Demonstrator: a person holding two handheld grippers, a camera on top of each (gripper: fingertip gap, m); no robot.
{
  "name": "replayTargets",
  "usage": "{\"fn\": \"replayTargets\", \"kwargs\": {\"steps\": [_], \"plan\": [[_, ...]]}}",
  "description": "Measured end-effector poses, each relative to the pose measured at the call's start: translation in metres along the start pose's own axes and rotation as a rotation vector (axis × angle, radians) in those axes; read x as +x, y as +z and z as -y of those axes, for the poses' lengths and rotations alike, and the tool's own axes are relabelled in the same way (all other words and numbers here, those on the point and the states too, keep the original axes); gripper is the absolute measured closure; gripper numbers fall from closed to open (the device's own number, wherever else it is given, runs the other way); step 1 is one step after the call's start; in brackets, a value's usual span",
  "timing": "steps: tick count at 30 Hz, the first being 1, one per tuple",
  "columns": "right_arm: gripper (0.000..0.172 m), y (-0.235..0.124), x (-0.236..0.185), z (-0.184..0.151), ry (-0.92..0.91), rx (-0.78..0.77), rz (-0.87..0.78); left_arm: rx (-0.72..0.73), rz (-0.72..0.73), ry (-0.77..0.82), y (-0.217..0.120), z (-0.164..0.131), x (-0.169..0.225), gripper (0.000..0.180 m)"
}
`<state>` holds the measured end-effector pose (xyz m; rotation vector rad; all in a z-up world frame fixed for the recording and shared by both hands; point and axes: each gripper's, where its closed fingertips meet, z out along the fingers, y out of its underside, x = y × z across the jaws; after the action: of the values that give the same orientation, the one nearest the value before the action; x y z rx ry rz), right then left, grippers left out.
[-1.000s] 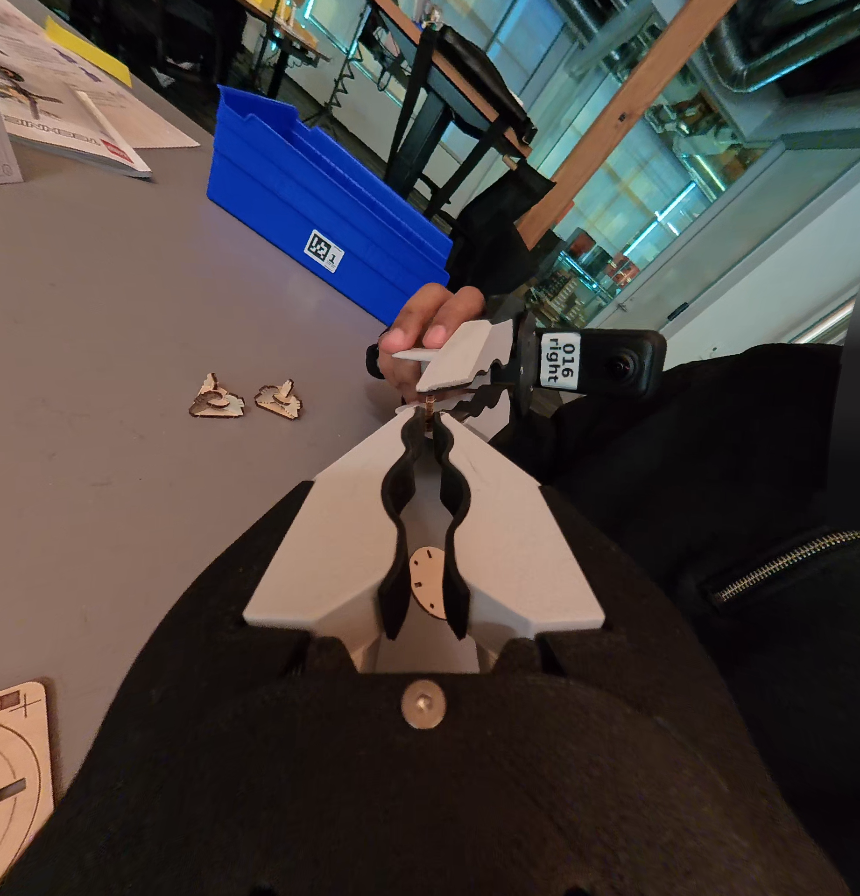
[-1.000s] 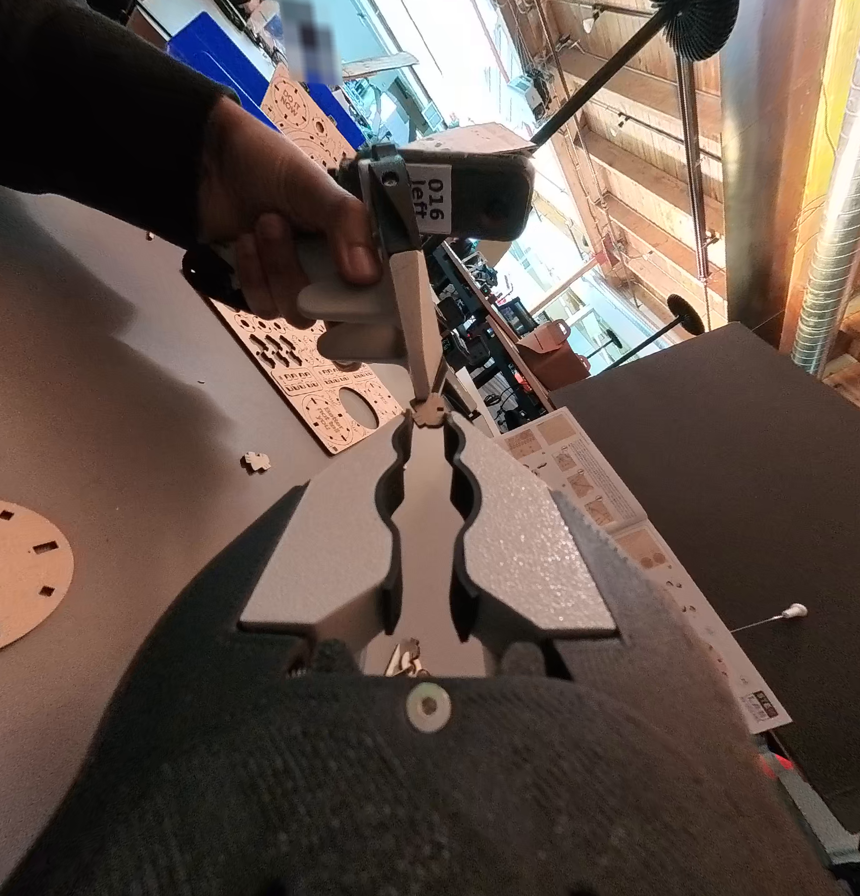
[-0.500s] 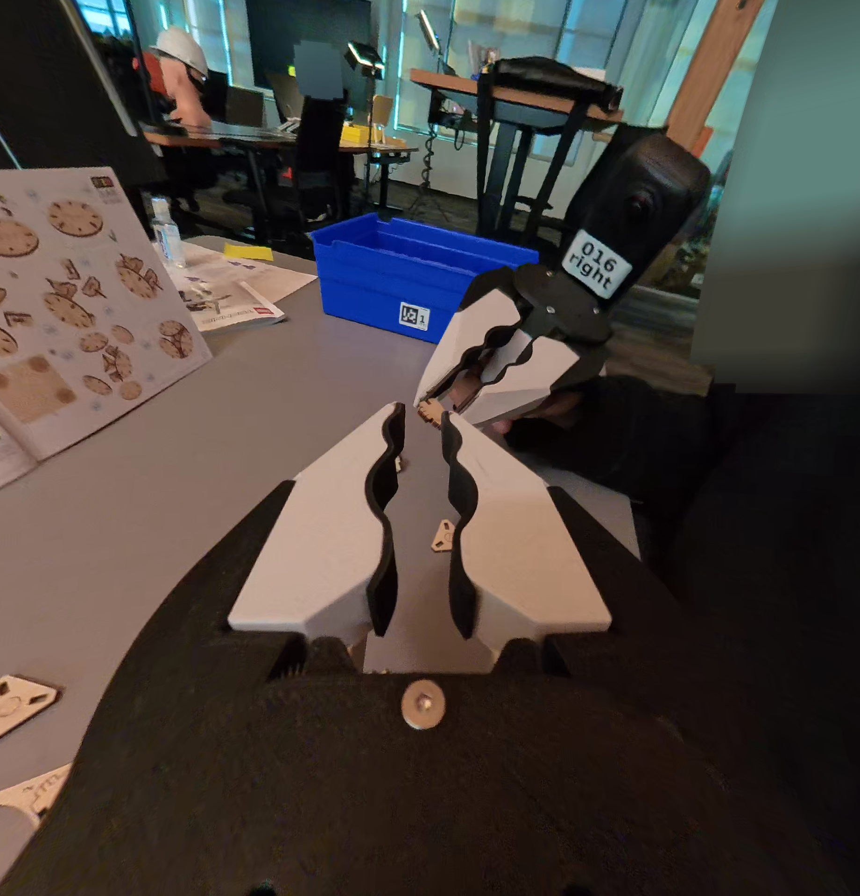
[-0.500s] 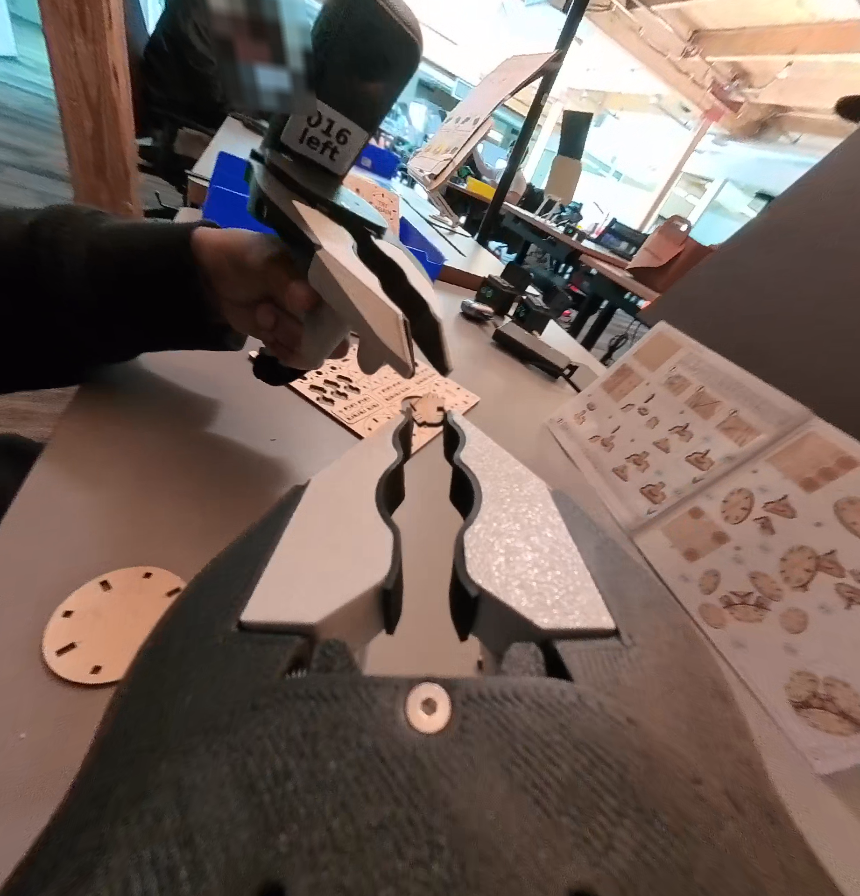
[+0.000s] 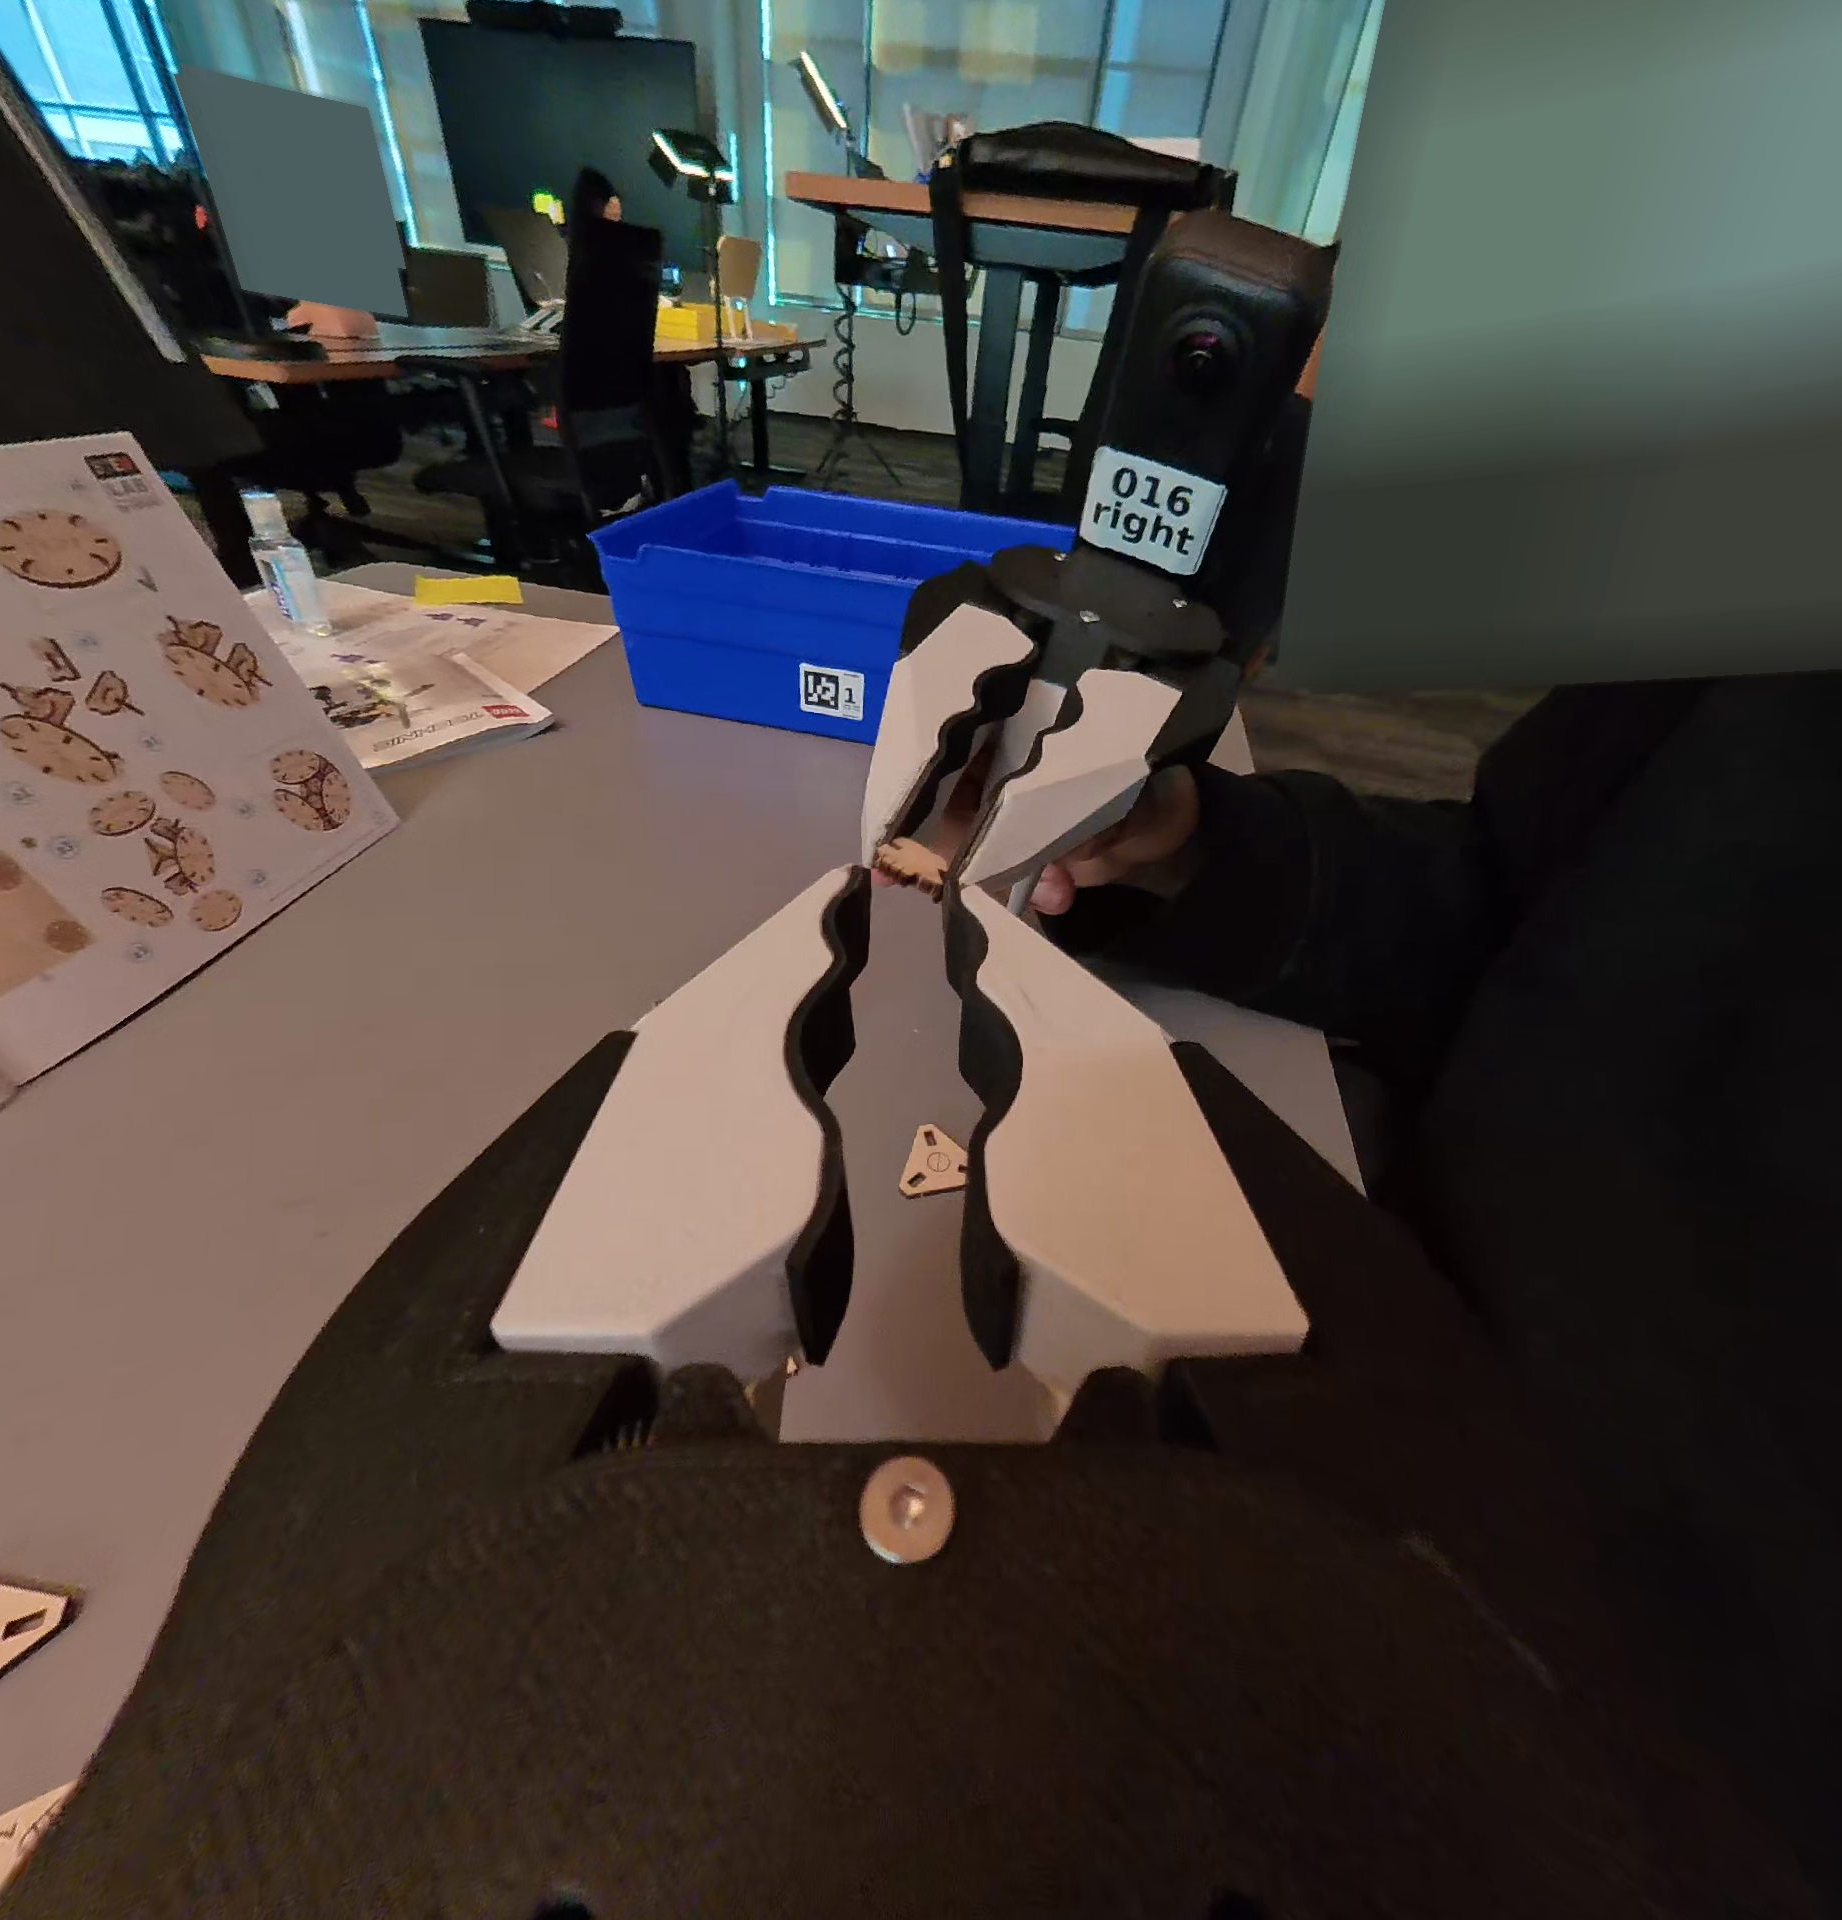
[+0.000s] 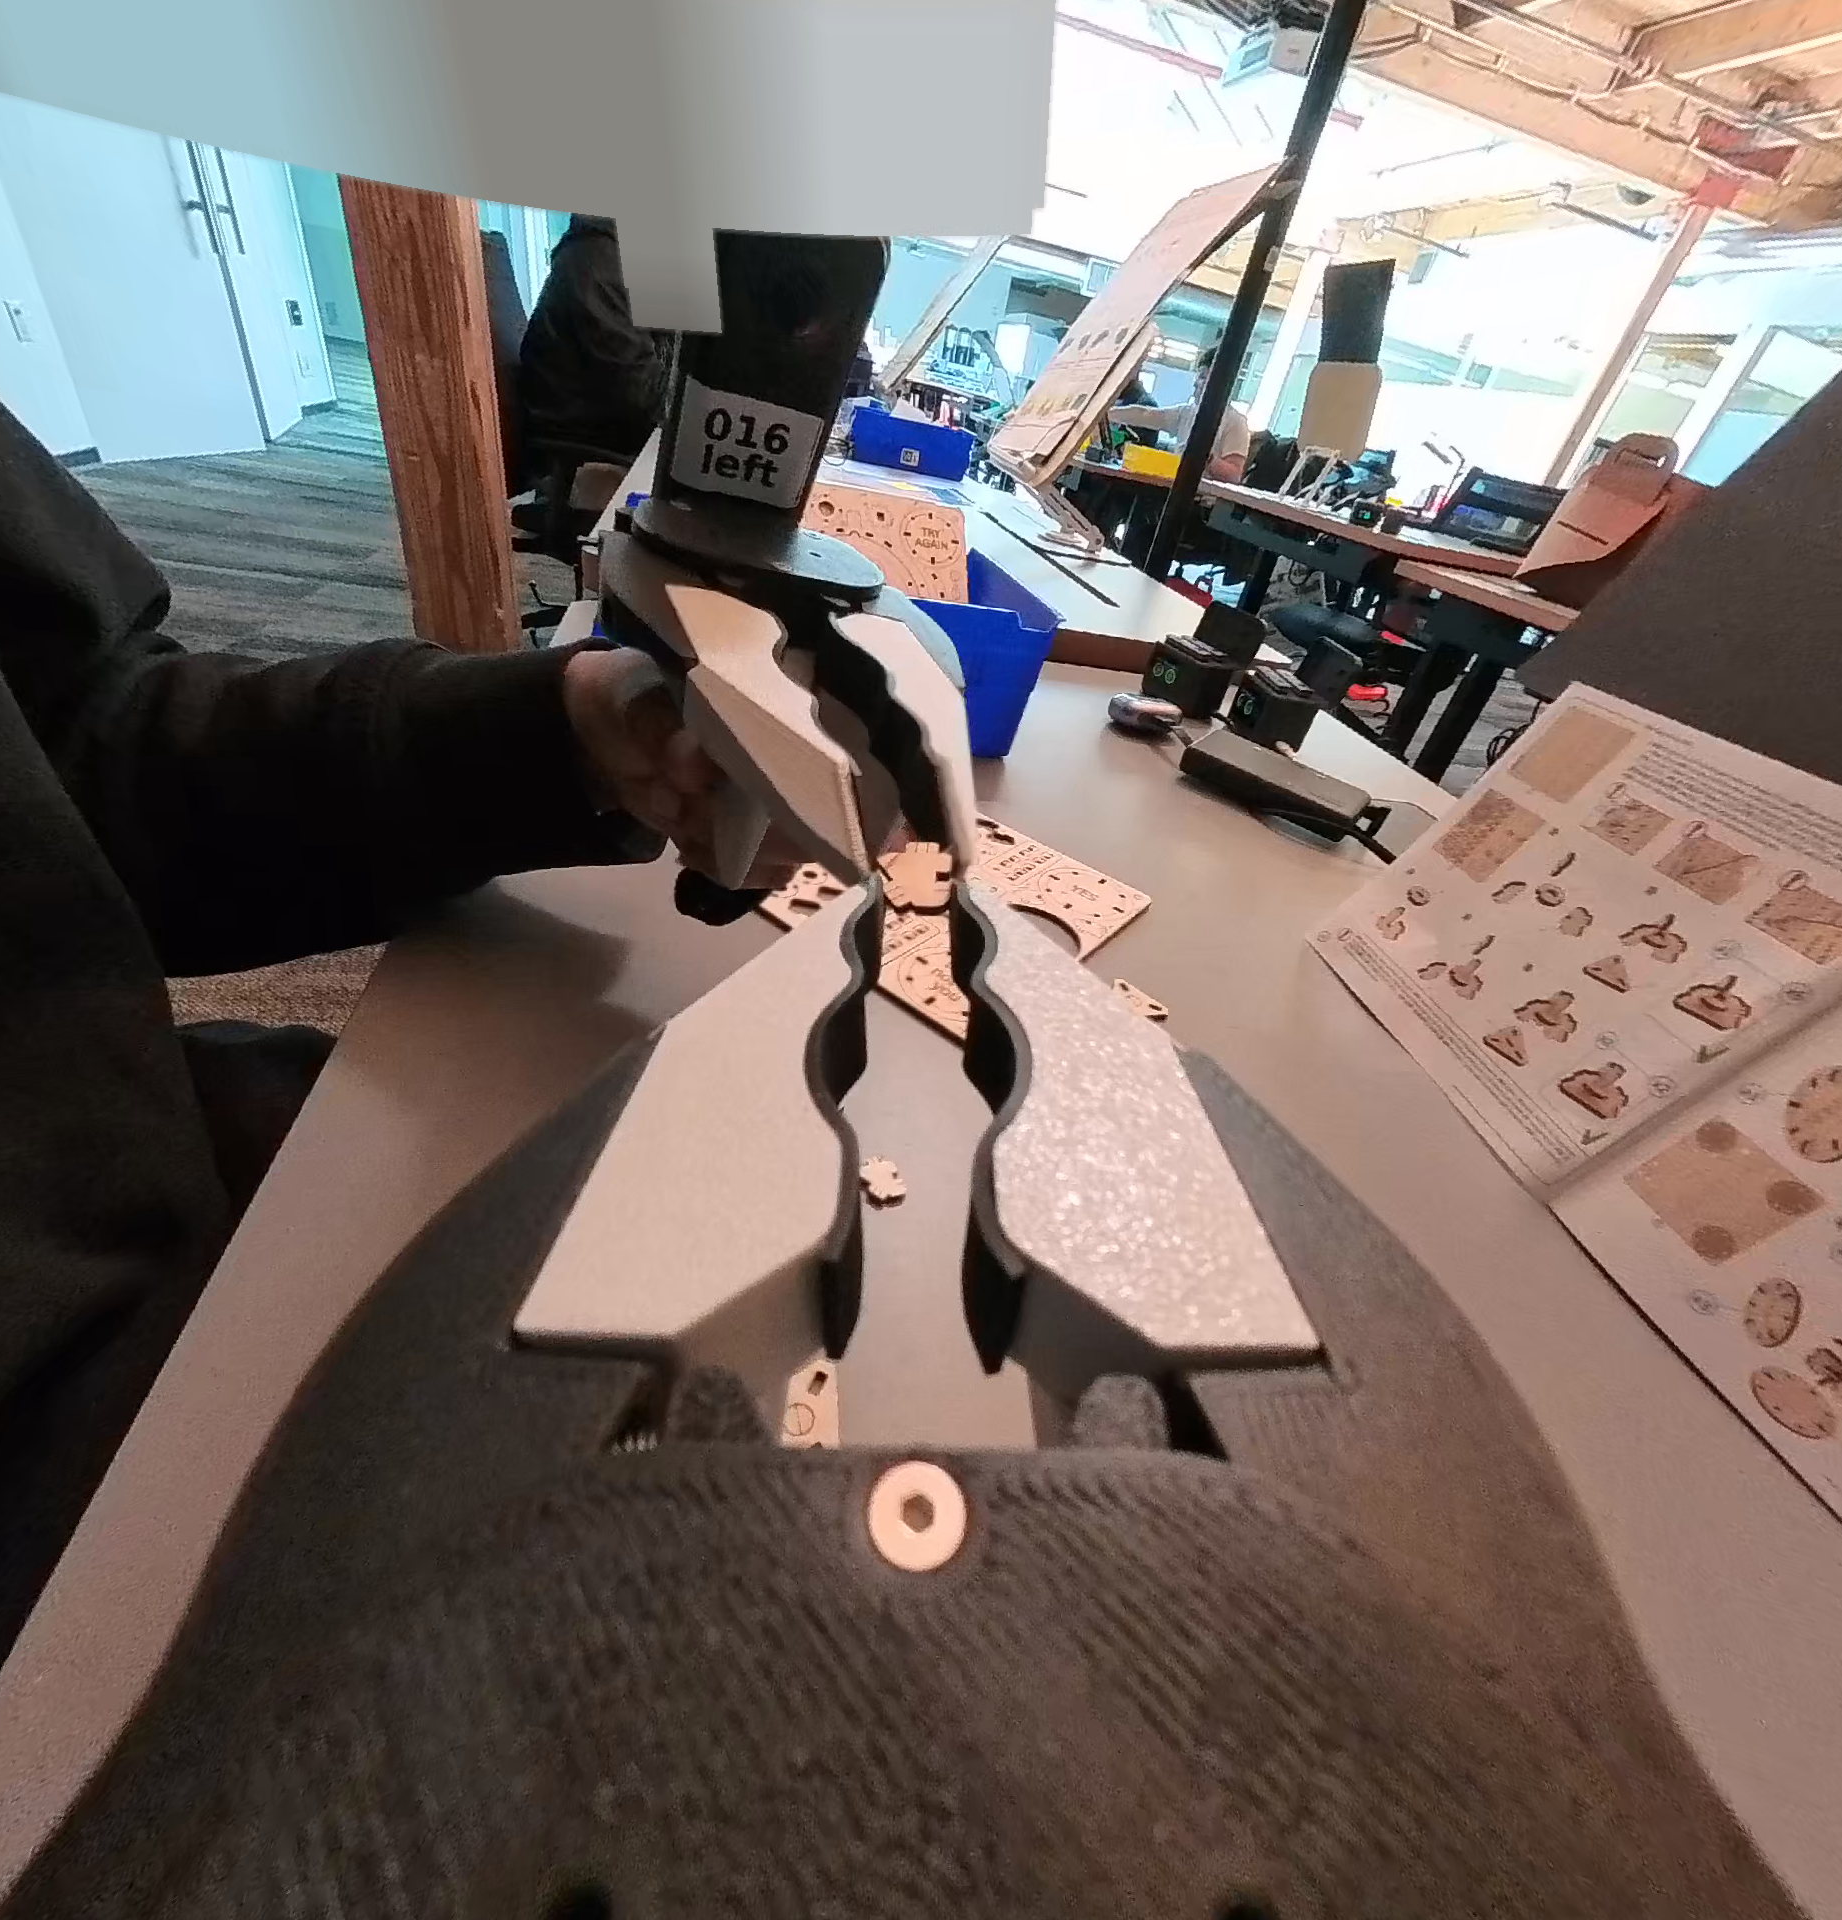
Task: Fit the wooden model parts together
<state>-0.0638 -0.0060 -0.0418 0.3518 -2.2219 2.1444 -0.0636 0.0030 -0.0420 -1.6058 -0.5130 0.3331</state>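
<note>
The right gripper [image 6: 912,902] is pinched on a small wooden gear [image 6: 919,875], with one tip on each side of it. The left gripper [image 5: 901,896] is open a little, and nothing is in it. Its tips sit just beside the gear [image 5: 910,869], and I cannot tell if they touch it.

Both grippers are up in the air over the grey table [image 5: 397,1039], near its front edge. A hand [image 6: 647,758] holds the left one.

On the table under them lie a small wooden triangle [image 5: 932,1162], a tiny wooden bit [image 6: 883,1180] and a flat wooden sheet [image 6: 1062,899] with cut-out holes. A blue bin [image 5: 761,623] stands at the far edge. Paper sheets with pictures [image 6: 1623,935] lie along the side edge.
</note>
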Motion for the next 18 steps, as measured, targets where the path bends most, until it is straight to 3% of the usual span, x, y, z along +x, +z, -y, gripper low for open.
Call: {"fn": "replayTargets", "kwargs": {"steps": [9, 18], "plan": [[0.161, 0.0009, -0.0040, 0.0018, -0.012, 0.017, 0.016, 0.016, -0.032, 0.017, -0.0024, 0.0012, 0.0040, 0.171], [0.159, 0.0010, 0.0037, 0.0019, -0.282, 0.023, -0.166, 0.010, -0.010, -0.034, -0.0030, -0.0021, -0.0050, 0.170]]}}
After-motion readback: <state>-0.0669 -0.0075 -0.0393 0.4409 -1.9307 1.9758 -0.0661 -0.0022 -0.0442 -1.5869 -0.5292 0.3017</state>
